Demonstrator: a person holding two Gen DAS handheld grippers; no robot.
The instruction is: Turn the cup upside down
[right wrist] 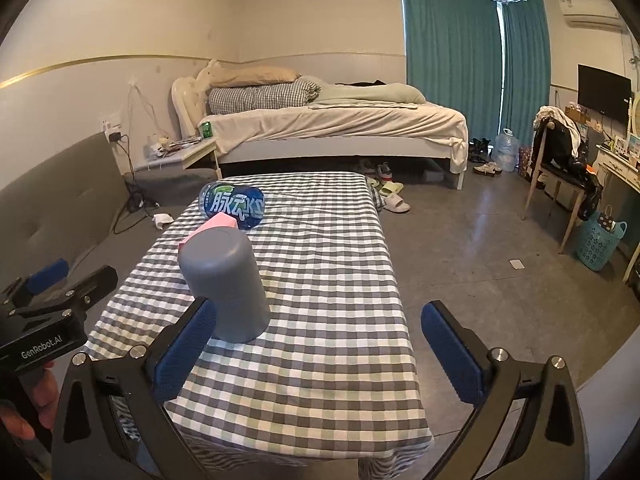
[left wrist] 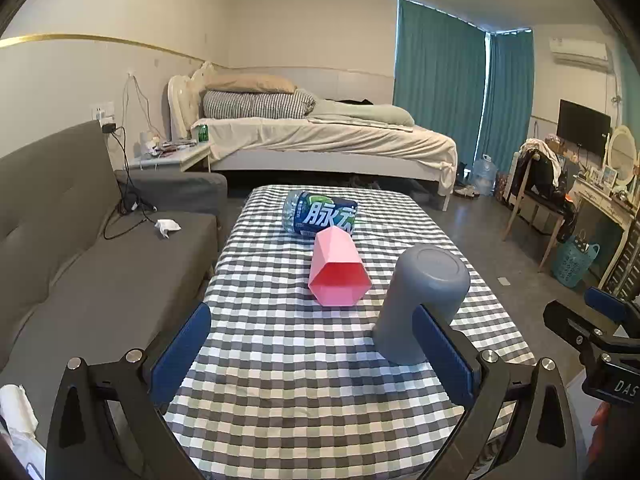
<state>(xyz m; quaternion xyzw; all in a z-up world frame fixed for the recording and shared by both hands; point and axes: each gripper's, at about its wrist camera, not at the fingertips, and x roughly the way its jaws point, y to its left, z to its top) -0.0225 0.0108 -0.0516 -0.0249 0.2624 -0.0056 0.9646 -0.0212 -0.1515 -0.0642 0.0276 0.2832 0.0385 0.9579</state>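
A grey cup [left wrist: 422, 302] stands upside down on the checked tablecloth [left wrist: 304, 360], its flat base up; it also shows in the right wrist view [right wrist: 226, 286]. My left gripper [left wrist: 316, 344] is open and empty, its right finger [left wrist: 440, 344] just in front of the cup. My right gripper [right wrist: 320, 344] is open and empty, its left finger [right wrist: 186, 344] in front of the cup's lower edge. Each gripper shows at the edge of the other's view, the right one [left wrist: 592, 328] and the left one [right wrist: 52, 292].
A pink faceted cup [left wrist: 338, 272] lies on its side behind the grey cup, mouth toward me. A blue-labelled bottle [left wrist: 320, 214] lies at the table's far end. A grey sofa [left wrist: 72, 256] is at left, a bed [left wrist: 320, 136] behind, floor [right wrist: 500, 248] and chair at right.
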